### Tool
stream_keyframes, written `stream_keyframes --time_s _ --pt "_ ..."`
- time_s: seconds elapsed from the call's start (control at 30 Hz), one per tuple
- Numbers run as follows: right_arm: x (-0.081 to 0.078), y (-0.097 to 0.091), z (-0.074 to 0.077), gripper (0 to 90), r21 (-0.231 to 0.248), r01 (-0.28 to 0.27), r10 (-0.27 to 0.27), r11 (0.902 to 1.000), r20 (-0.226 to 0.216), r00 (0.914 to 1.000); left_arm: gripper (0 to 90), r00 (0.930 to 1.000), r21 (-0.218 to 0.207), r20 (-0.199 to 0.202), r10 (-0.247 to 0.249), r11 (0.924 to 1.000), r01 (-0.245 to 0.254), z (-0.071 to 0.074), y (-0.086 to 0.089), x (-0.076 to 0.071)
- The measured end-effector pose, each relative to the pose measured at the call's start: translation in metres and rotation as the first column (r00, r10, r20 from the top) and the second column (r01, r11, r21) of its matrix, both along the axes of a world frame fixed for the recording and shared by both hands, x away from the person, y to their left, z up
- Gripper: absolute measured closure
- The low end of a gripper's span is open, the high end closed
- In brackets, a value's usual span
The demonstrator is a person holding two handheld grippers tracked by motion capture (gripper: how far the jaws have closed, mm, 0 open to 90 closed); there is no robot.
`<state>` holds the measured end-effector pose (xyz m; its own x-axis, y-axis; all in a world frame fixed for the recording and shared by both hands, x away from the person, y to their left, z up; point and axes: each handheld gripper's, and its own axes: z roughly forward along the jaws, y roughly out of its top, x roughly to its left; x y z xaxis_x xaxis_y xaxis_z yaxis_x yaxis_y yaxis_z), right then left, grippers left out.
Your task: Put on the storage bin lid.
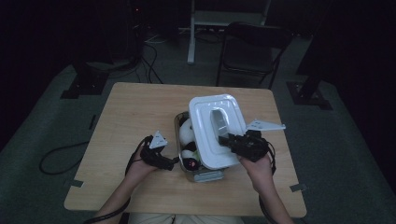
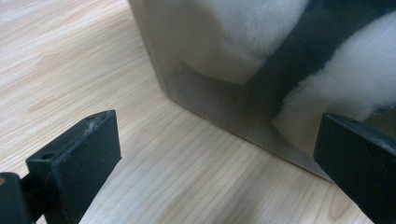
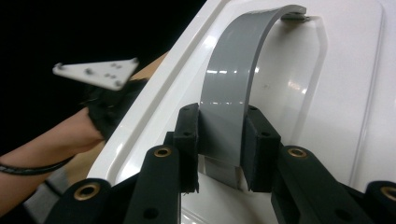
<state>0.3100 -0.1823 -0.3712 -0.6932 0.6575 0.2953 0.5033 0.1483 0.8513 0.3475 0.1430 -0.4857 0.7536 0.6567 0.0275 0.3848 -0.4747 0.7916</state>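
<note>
1. Right tool (image 3: 219,154): jaws clamped on the grey handle (image 3: 233,79) of the white lid (image 1: 215,130); lid held tilted at frame centre in the high view.
2. Clear box (image 1: 180,122) with plush toy (image 1: 187,133) sits on the worktop (image 1: 130,112), partly under the lid.
3. Left tool (image 2: 215,158): jaws spread wide, nothing gripped, just beside the box wall.

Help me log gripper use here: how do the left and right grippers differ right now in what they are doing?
The right gripper is shut on the grey handle of the white lid, holding it tilted above the box; the left gripper grips nothing, its jaws wide apart.
The right gripper is up in the air; the left gripper sits low on the table beside the clear box.
Both have black jaws.
</note>
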Motion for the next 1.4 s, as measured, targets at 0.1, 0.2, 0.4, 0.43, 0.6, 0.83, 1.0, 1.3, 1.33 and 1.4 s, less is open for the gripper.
stream_keyframes --time_s 0.1,0.2,0.4,0.43,0.6,0.83,1.0,1.3,1.33,1.4 --pt "0.003 0.013 -0.005 70.8 -0.020 -0.025 0.024 0.9995 -0.024 0.9994 1.4 0.9999 0.000 0.001 -0.016 0.9999 0.016 0.000 -0.005 -0.002" --pt "0.006 0.023 -0.009 70.8 -0.037 -0.039 0.037 0.9985 -0.044 0.9983 1.4 0.9999 -0.002 -0.003 -0.016 0.9999 0.016 -0.001 -0.003 -0.003" --pt "0.013 0.033 -0.017 70.8 -0.037 -0.068 0.064 0.9970 -0.084 0.9944 1.4 1.0000 -0.003 -0.007 0.004 1.0000 -0.004 -0.002 0.005 -0.004" --pt "0.013 0.033 -0.017 70.8 -0.037 -0.068 0.064 0.9970 -0.084 0.9944 1.4 1.0000 -0.003 -0.007 0.004 1.0000 -0.004 -0.002 0.005 -0.004" --pt "0.017 0.036 -0.019 70.8 -0.035 -0.069 0.065 0.9970 -0.098 0.9930 1.4 0.9999 -0.006 -0.007 0.010 0.9999 -0.010 -0.001 0.008 -0.004" --pt "0.019 0.042 -0.023 70.9 -0.041 -0.072 0.066 0.9966 -0.122 0.9903 1.4 0.9999 -0.010 -0.001 0.017 0.9998 -0.017 0.001 0.012 -0.006" --pt "0.020 0.042 -0.026 70.9 -0.023 -0.058 0.054 0.9981 -0.132 0.9898 1.4 0.9997 -0.011 -0.005 0.022 0.9997 -0.022 0.001 0.013 -0.008" --pt "0.019 0.039 -0.025 63.9 0.010 -0.071 0.072 0.9974 -0.142 0.9873 1.4 0.9997 -0.015 -0.003 0.024 0.9996 -0.024 0.002 0.014 -0.007" --pt "0.018 0.038 -0.024 62.2 0.020 -0.066 0.068 0.9976 -0.136 0.9883 1.4 0.9997 -0.017 -0.002 0.024 0.9996 -0.024 0.003 0.014 -0.007" --pt "0.017 0.035 -0.021 57.2 0.027 -0.073 0.076 0.9970 -0.124 0.9894 1.4 0.9997 -0.017 -0.001 0.024 0.9996 -0.024 0.003 0.014 -0.007"
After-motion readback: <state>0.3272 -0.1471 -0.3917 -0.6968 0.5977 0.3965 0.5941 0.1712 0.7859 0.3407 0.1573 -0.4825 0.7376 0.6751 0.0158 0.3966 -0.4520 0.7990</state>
